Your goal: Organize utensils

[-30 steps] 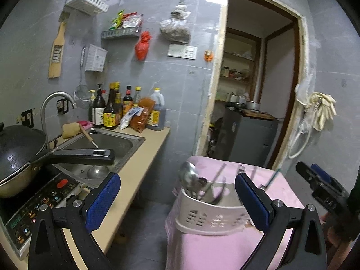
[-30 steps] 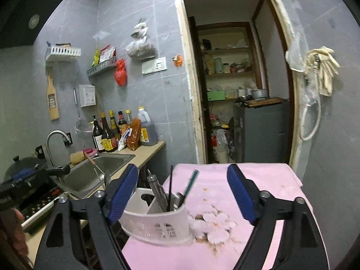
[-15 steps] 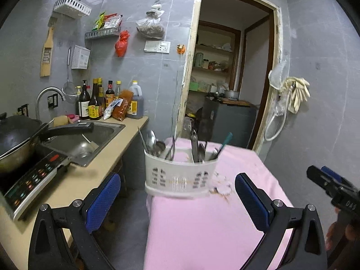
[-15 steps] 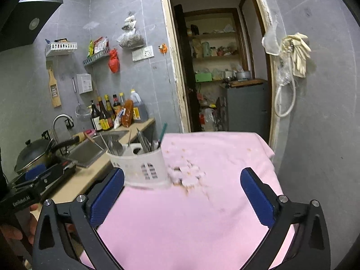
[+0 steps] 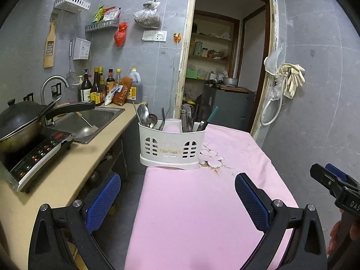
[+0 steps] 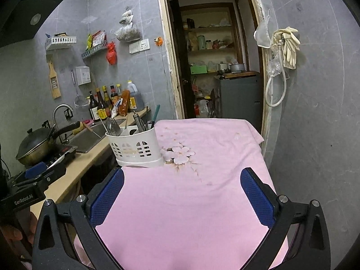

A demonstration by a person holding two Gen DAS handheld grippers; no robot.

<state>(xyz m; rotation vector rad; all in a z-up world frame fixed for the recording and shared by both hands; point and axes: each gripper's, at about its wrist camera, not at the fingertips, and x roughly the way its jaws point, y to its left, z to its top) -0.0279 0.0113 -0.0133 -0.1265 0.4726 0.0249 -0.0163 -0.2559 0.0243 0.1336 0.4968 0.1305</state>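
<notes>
Left gripper [image 5: 177, 193] spread wide above the near end of a pink cloth [image 5: 202, 213], blue pads [image 5: 102, 199] gripping nothing. Right gripper [image 6: 182, 193] likewise parted wide over the same cloth, nothing between its pads [image 6: 257, 196]; seen also at the right edge of the left wrist view, hand-held.

Further out, at the cloth's left edge: a white slotted utensil caddy [image 5: 172, 148], upright, just beside a printed flower motif [image 5: 211, 157]. Standing inside it, handles and bowls up: spoons [image 5: 144, 114] on the left, steel utensils [image 5: 185, 118] toward the right, and one teal-handled piece [image 5: 212, 113] leaning right.

Left of the cloth, a beige counter [image 5: 67, 164] with a dark wok [image 5: 20, 121] on an induction cooker [image 5: 38, 155], then a steel sink [image 5: 90, 121] and a row of sauce bottles [image 5: 99, 87] against the grey tiled wall. Beyond, an open doorway [image 5: 227, 63] onto pantry shelves; pale rubber gloves [image 5: 292, 78] hanging to its right.
</notes>
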